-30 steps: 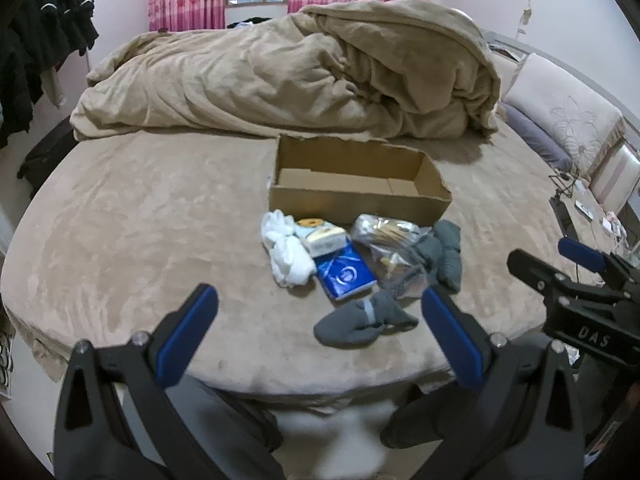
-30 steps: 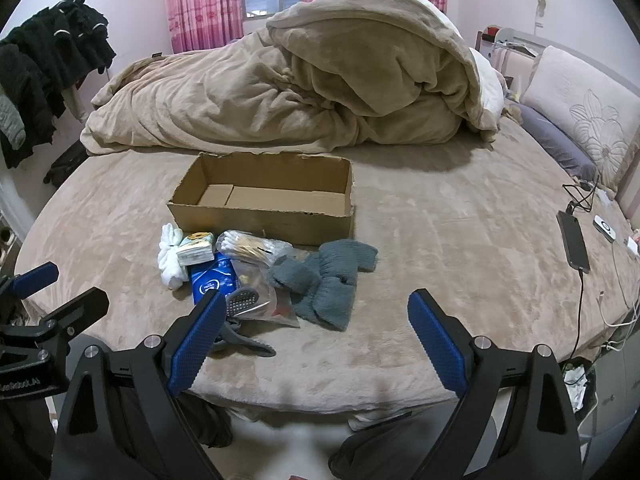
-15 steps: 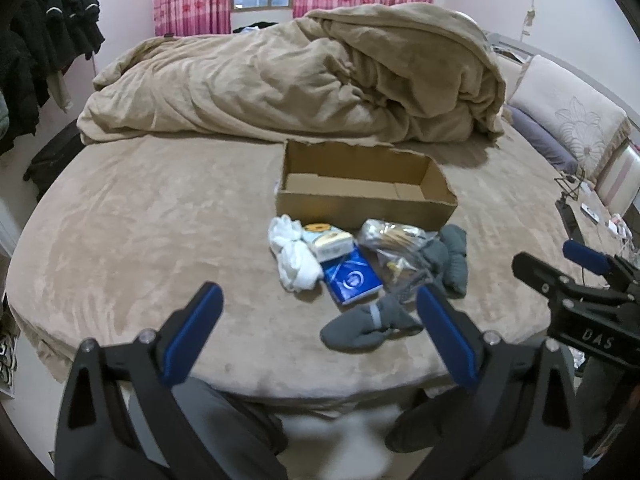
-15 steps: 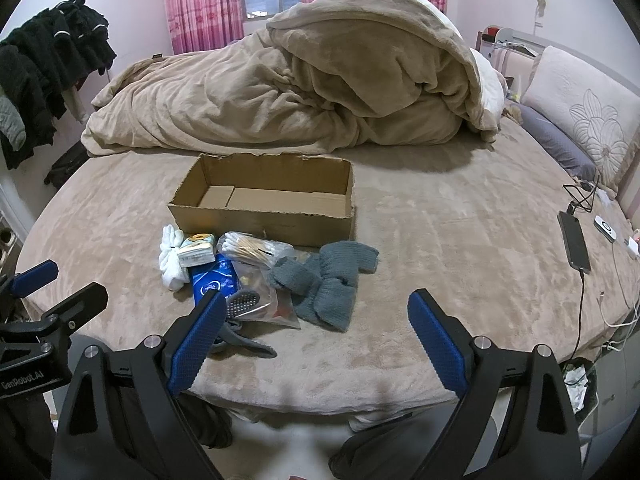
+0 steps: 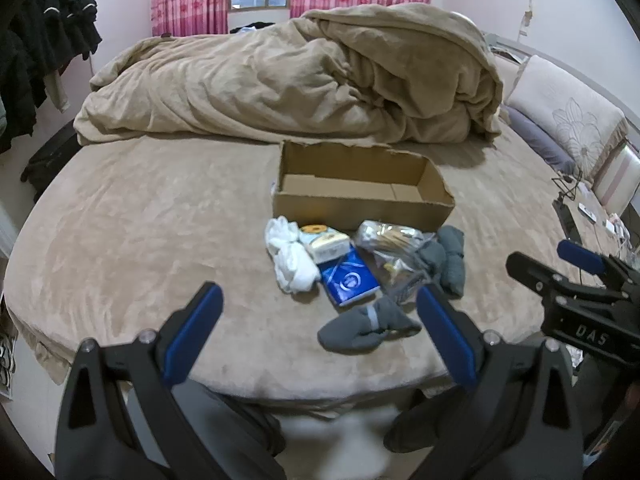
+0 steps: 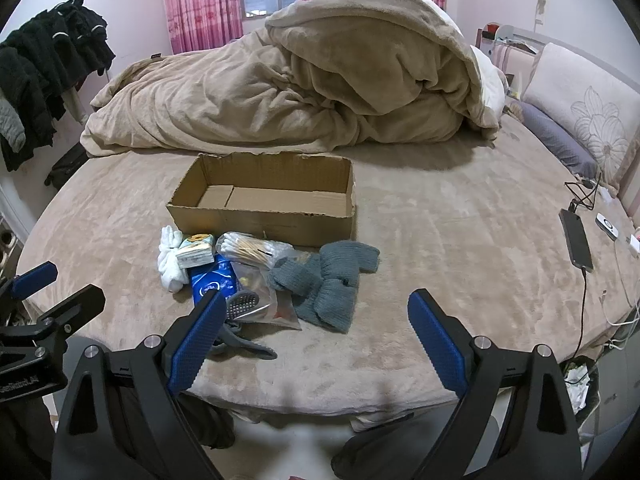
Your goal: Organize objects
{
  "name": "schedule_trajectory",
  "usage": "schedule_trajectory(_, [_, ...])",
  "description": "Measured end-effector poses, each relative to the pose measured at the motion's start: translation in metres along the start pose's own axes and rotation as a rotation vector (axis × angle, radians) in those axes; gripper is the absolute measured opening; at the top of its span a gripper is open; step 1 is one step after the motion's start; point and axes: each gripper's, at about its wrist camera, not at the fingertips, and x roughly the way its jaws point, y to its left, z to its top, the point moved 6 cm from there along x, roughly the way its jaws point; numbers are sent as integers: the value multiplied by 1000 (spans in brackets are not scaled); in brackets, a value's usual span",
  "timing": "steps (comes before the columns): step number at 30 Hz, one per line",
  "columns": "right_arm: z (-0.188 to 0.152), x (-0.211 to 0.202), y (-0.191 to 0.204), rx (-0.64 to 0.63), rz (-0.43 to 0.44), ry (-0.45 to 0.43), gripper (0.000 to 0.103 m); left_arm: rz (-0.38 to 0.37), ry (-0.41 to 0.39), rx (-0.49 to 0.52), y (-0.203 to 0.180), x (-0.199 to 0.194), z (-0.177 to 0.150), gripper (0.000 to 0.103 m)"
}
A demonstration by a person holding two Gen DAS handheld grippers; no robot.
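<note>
Nothing sorted yet: cardboard box (image 6: 264, 204) on the bed (image 6: 440, 240) is empty. White socks (image 5: 290, 260), blue packet (image 5: 350, 278), cotton swab bag (image 6: 252, 248) and grey socks (image 6: 332, 280) lie just before it. My left hand-held gripper (image 5: 320, 328) and right hand-held gripper (image 6: 316, 332) hover agape, holding nothing.

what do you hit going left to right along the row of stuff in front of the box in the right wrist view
white socks → small tissue pack → bag of cotton swabs → grey knit socks, and far off to the right, the phone.
</note>
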Motion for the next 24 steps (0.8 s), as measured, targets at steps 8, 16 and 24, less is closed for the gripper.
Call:
schedule_trajectory(8, [4, 10, -2, 4, -5, 11, 95, -5, 13, -3, 2, 11, 3, 98])
schedule_trajectory(16, [4, 41, -15, 22, -19, 46, 95, -36, 72, -14, 4, 44, -7, 98])
schedule_trajectory(24, [0, 83, -34, 54, -26, 107, 95, -30, 117, -32, 13, 89, -10, 98])
